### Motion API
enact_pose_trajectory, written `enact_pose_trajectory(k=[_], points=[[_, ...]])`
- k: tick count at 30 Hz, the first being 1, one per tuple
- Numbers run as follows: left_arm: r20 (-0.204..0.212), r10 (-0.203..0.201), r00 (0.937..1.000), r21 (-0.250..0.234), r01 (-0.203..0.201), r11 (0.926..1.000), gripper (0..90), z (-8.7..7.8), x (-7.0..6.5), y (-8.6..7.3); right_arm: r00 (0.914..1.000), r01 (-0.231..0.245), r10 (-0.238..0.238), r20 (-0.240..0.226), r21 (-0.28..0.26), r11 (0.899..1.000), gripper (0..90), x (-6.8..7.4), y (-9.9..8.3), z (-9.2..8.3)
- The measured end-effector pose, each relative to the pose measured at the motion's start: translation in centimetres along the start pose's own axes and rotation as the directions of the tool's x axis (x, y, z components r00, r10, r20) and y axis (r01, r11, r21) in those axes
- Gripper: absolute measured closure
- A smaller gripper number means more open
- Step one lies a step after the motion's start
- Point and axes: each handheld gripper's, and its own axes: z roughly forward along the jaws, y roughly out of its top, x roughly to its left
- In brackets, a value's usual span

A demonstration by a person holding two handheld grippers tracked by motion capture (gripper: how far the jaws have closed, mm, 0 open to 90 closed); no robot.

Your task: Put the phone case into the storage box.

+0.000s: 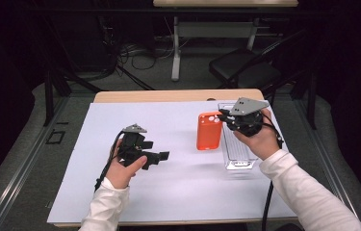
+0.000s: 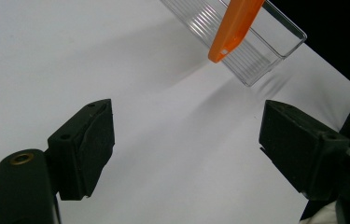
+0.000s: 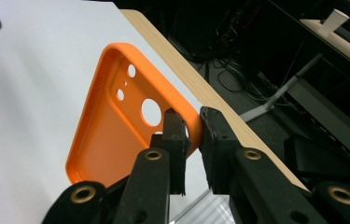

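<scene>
My right gripper (image 3: 192,135) pinches the top edge of the orange phone case (image 3: 112,126), holding it lifted just left of the clear tray (image 1: 238,151); my left gripper (image 2: 186,144), jaws spread and empty, hovers over the white sheet (image 1: 178,187) at near left. That thin edge grip could let the case pivot or slip and strike the tray wall. The right gripper view shows the camera cutouts and the pinch, which the high view hides.

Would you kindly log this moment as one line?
right gripper: shut on orange phone case | left gripper: open, idle | clear tray: on table
</scene>
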Motion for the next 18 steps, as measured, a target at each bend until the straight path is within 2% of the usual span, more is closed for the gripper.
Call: enact_pose_trajectory(k=[7,18], points=[[-0.002,-0.009,1.0000,-0.001,0.009,1.0000,18.9,-0.3,0.3,-0.1,0.9997,-0.016,0.016,0.016,0.000,1.000,81.1,-1.0,0.0,-0.5],[-0.002,-0.022,0.9998,-0.017,0.022,0.9996,18.9,-0.8,0.9,-0.2,0.9983,-0.012,0.013,0.056,-0.005,1.000,81.1,-2.7,0.0,-2.0]])
